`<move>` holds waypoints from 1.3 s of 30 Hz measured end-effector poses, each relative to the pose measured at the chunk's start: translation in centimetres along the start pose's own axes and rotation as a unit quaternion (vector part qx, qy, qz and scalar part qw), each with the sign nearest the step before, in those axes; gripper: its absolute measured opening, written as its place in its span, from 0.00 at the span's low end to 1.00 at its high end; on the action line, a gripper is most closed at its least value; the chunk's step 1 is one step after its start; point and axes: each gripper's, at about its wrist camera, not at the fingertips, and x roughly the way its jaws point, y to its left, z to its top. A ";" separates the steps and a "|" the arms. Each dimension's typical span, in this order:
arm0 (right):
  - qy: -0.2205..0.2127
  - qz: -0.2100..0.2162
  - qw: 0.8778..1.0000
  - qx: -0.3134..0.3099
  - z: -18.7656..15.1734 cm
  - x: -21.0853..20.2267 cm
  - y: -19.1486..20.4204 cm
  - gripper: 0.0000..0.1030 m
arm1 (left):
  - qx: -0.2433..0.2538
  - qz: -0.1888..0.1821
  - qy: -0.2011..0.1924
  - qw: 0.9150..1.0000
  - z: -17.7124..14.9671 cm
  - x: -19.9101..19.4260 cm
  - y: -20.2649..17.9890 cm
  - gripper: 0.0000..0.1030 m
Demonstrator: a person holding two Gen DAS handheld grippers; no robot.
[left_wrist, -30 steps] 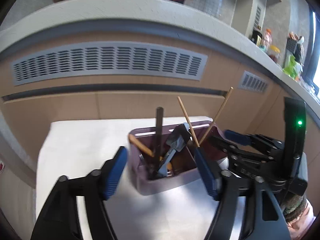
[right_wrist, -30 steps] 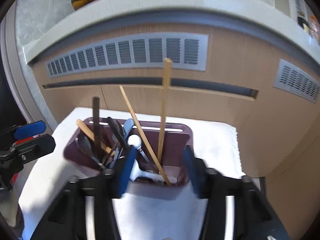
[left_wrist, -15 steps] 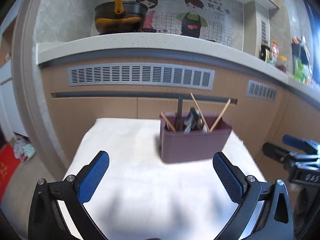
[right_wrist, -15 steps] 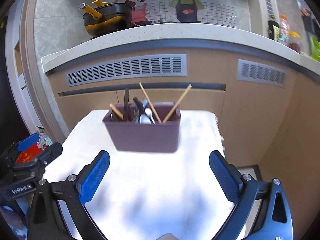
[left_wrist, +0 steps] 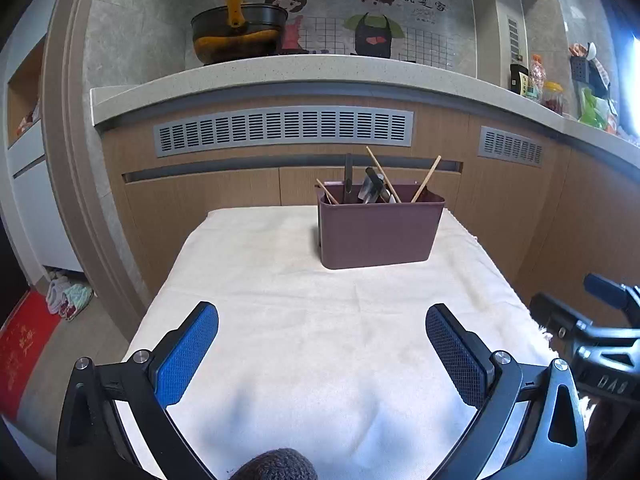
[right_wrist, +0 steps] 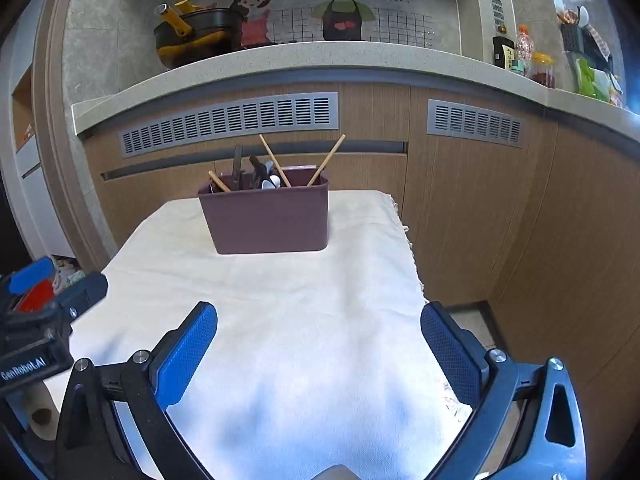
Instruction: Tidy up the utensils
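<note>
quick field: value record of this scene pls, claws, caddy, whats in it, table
left claw: open, empty
right claw: open, empty
caddy: maroon, upright on the cloth, apart from both claws
contents: wooden chopsticks, dark-handled utensils, all standing inside
table: covered by a cream cloth, nothing loose on it
backdrop: kitchen counter with pot

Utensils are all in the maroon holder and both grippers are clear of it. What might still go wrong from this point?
1. The chopsticks lean outward well above the holder; a passing gripper might catch them and tip it.
2. The holder stands on a loose cloth whose fringed edge hangs off the table; snagging the cloth could drag it.
3. The left gripper and right gripper, both open, sit close together and might bump.
</note>
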 end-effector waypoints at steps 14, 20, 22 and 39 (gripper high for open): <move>-0.013 -0.008 1.000 -0.016 0.1 -1.1 0.4 0.99 | -0.005 -0.015 -0.003 1.000 0.3 -1.1 -0.4 1.00; -0.013 -0.008 1.000 -0.017 0.2 -1.1 0.4 0.99 | -0.006 -0.018 -0.001 1.000 0.3 -1.0 -0.3 1.00; -0.013 -0.008 1.000 -0.017 0.2 -1.1 0.4 0.99 | -0.006 -0.018 0.000 1.000 0.3 -1.0 -0.3 1.00; -0.013 -0.011 1.000 -0.018 0.4 -1.2 0.4 0.99 | -0.009 -0.021 0.010 1.000 -0.1 -0.7 -0.5 1.00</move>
